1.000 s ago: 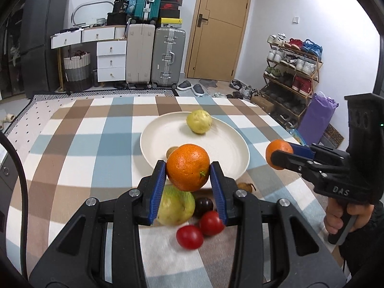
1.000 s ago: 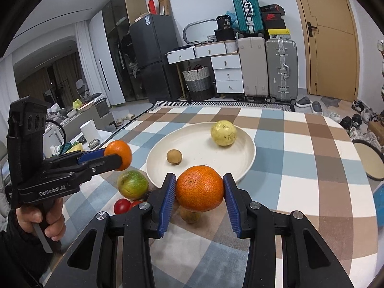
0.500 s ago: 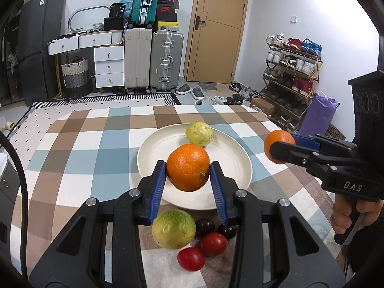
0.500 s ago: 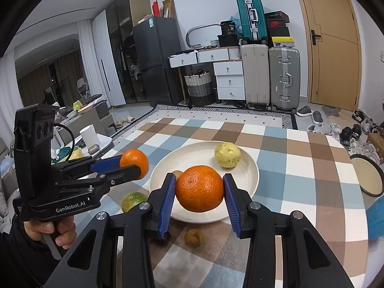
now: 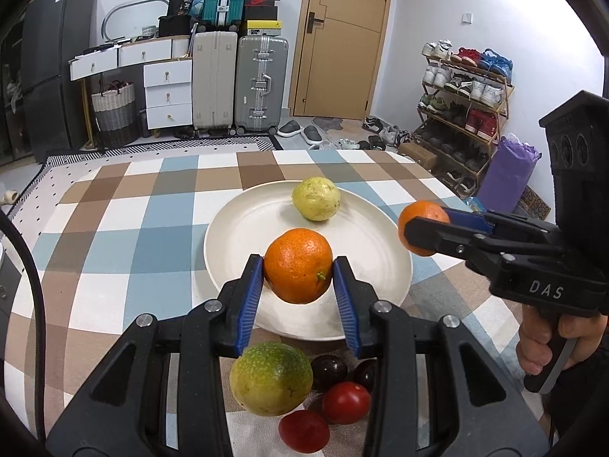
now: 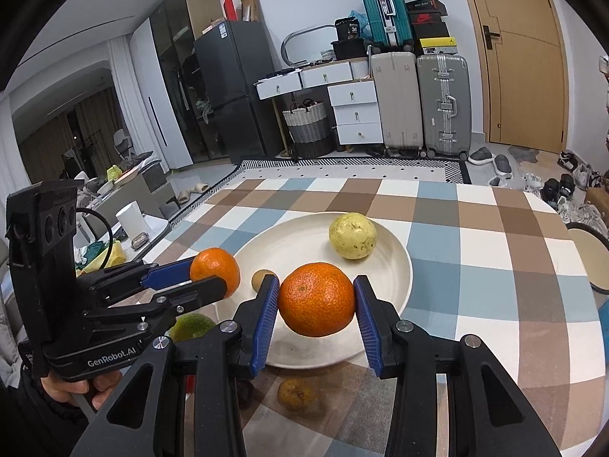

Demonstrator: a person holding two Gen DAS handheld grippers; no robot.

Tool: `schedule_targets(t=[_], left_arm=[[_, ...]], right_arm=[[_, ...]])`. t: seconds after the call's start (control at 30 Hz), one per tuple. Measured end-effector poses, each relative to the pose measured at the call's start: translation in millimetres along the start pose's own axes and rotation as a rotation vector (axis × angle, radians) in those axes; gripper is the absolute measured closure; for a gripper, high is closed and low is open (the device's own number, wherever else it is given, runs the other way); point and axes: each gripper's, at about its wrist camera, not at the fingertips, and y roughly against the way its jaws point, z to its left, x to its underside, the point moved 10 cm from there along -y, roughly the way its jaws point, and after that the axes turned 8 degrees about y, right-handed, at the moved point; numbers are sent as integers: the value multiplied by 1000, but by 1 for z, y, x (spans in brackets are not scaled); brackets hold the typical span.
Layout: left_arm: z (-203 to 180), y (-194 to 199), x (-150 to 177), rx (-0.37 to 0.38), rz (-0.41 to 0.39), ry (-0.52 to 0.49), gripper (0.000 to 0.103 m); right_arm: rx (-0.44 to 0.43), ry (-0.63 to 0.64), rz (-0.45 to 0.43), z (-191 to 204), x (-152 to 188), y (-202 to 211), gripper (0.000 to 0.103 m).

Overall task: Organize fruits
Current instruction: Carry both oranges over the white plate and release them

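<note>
My left gripper [image 5: 298,278] is shut on an orange [image 5: 298,265] and holds it above the near part of the white plate [image 5: 236,224]. My right gripper [image 6: 316,306] is shut on a second orange [image 6: 318,299], also over the plate [image 6: 396,251]. Each gripper shows in the other view, the right one [image 5: 422,234] at the plate's right rim, the left one [image 6: 215,272] at its left rim. A yellow-green fruit [image 5: 316,198] and a small brown fruit [image 6: 260,278] lie on the plate.
On the checked tablecloth [image 5: 114,228] near the plate lie a green citrus [image 5: 271,377], two red tomatoes [image 5: 344,398], dark plums [image 5: 328,371] and a small brownish fruit [image 6: 296,394]. The table's right edge [image 6: 571,228] is near. Suitcases and a shoe rack stand beyond.
Both grippers have lifted and moved forward with their oranges, from over the loose fruit to above the plate. Both grips stay shut.
</note>
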Motion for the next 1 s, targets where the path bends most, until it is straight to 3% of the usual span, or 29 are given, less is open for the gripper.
schedule_targets(t=[0.17, 0.4, 0.5, 0.67, 0.9, 1.0], left_arm=[[3, -4, 1, -1, 3, 5, 68], [5, -8, 5, -6, 13, -1, 68], [5, -9, 7, -8, 17, -5, 68], [4, -10, 8, -8, 19, -3, 68], [5, -8, 9, 0, 17, 0, 68], [6, -3, 6, -9, 1, -3, 61]], right_arm=[[-5, -12, 44, -1, 13, -15, 62], [54, -8, 117, -9, 29, -30, 62], [65, -16, 103, -14, 27, -28, 55], [148, 14, 57, -24, 20, -13, 55], [138, -1, 65, -28, 24, -11, 51], [118, -5, 59, -24, 25, -9, 39]])
